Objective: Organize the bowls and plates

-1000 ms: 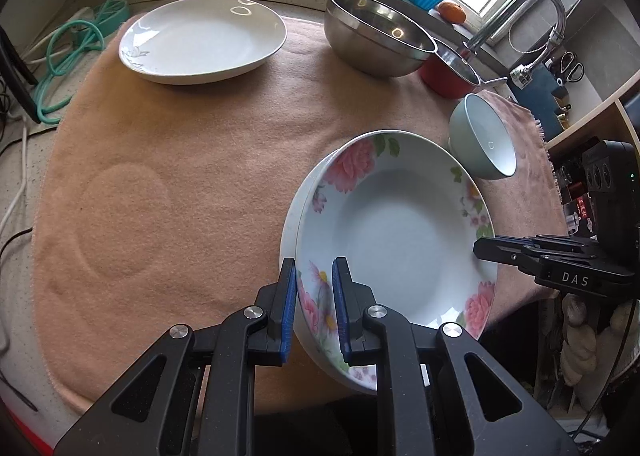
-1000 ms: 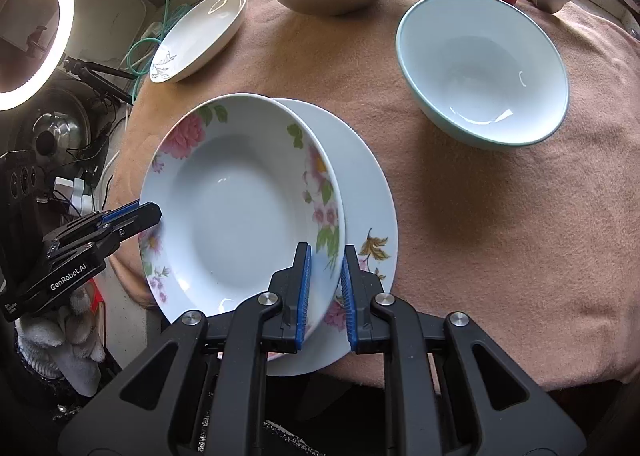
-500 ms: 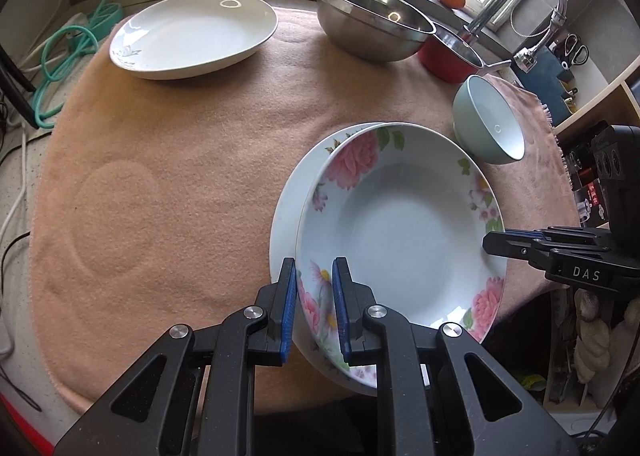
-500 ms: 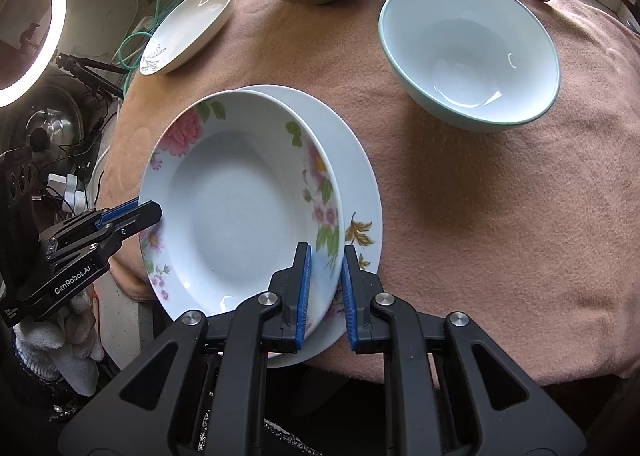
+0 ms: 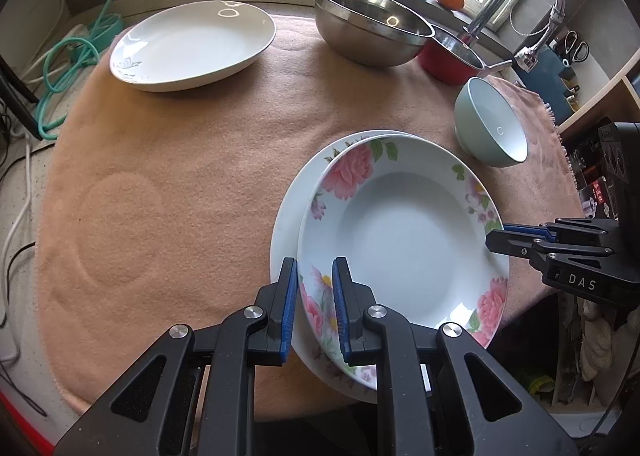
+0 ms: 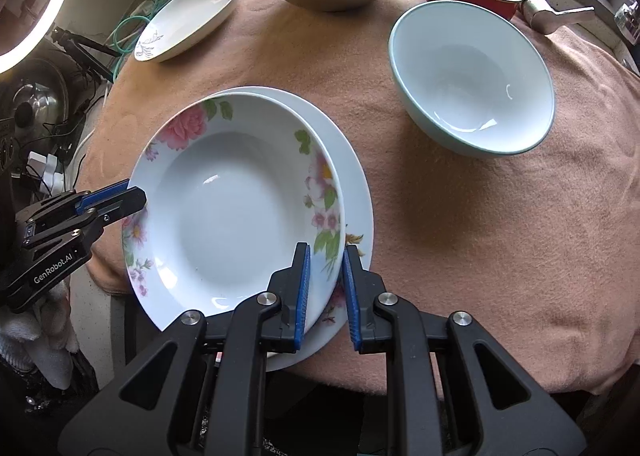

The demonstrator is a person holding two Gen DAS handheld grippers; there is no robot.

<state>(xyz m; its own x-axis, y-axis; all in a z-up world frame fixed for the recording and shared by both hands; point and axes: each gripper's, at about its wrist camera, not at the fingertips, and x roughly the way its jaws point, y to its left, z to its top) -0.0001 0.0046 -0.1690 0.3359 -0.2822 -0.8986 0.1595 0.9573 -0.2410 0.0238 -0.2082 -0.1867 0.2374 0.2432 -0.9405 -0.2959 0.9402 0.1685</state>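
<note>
Rose plate [image 5: 404, 232] rim sits between both grippers' jaws.

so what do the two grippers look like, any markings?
Both are black plastic with angular, cut-out linkages, silver pivot screws and blue ribbed pads. The left gripper reads "GenRobot.AI" on its side; the right gripper carries a "DAS" label.

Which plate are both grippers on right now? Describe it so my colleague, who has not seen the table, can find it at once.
Start at the peach cloth covering the table and go to its near edge, where two plates are stacked. The one you want is the rose-patterned plate on top, gripped at opposite rims by the left gripper and right gripper. Pink flowers mark it; the plate beneath is wider and mostly white.
</note>
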